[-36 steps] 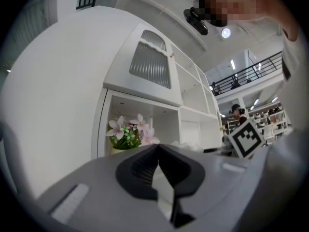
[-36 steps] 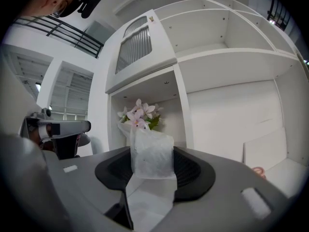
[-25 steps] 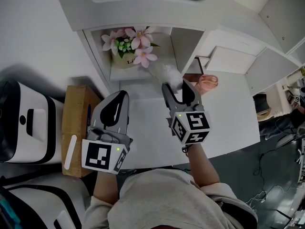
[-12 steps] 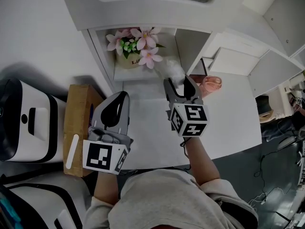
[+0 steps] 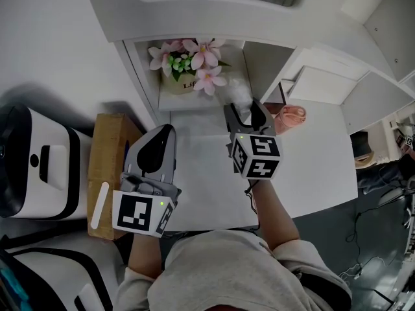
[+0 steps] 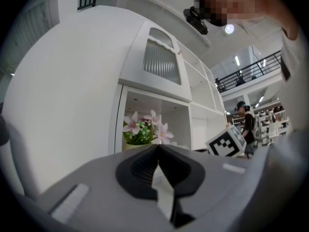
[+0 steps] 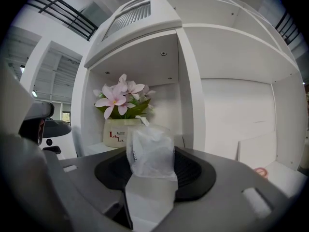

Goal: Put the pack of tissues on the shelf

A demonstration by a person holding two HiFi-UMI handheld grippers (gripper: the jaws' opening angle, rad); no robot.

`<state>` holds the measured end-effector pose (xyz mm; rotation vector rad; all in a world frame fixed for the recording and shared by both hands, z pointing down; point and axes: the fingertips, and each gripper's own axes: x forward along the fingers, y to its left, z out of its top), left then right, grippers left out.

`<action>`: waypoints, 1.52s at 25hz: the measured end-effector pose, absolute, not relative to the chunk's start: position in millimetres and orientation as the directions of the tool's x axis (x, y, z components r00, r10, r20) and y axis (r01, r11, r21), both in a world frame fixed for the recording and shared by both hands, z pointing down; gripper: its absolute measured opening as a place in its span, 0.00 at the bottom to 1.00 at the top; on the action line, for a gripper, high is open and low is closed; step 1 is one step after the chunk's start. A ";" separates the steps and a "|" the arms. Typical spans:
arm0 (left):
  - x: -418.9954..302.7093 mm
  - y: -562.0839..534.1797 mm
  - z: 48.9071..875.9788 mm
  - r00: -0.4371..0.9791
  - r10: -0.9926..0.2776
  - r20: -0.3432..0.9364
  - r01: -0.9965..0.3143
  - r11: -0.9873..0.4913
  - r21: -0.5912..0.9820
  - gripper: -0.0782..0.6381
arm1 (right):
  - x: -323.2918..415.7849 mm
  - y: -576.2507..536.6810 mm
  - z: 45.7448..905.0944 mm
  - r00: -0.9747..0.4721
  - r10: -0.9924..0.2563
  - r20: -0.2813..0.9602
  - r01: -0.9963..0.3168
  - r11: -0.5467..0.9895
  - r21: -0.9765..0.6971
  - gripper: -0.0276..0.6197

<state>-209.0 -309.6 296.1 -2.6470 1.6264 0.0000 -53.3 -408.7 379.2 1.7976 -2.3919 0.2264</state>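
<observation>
The pack of tissues point(image 5: 238, 96), white paper in clear wrap, sits between the jaws of my right gripper point(image 5: 244, 111), which is shut on it. It hangs at the front edge of the white shelf compartment point(image 5: 228, 63), just right of a flower pot point(image 5: 183, 81) with pink blooms. In the right gripper view the pack of tissues point(image 7: 150, 151) stands upright between the jaws, with the flower pot point(image 7: 120, 132) behind it on the shelf floor point(image 7: 94, 149). My left gripper point(image 5: 166, 132) is held over the white table, shut with nothing in it; in its own view the left gripper point(image 6: 157, 148) tips meet.
A brown cardboard box point(image 5: 107, 167) lies left of the left gripper, and a white and black machine point(image 5: 32, 167) beyond it. A pink cup point(image 5: 290, 116) stands on the white table point(image 5: 311, 167) right of the shelf opening. Further shelf compartments point(image 7: 236, 115) lie to the right.
My right gripper has moved forward toward the shelf opening, carrying the pack of tissues closer to the flower pot. The left gripper has stayed put.
</observation>
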 end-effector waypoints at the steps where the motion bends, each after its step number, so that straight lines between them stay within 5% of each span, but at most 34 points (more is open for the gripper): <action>1: -209.9 -310.1 296.6 0.450 -0.893 -0.017 -0.893 -0.450 -0.029 0.11 | -53.4 -410.1 380.4 -0.275 -0.939 0.205 -0.961 0.274 -0.036 0.41; 38: -193.4 -286.8 284.9 0.416 -0.909 -0.040 -0.909 -0.414 -0.050 0.11 | -63.9 -391.0 362.9 -0.409 -0.898 0.161 -0.911 0.412 -0.017 0.52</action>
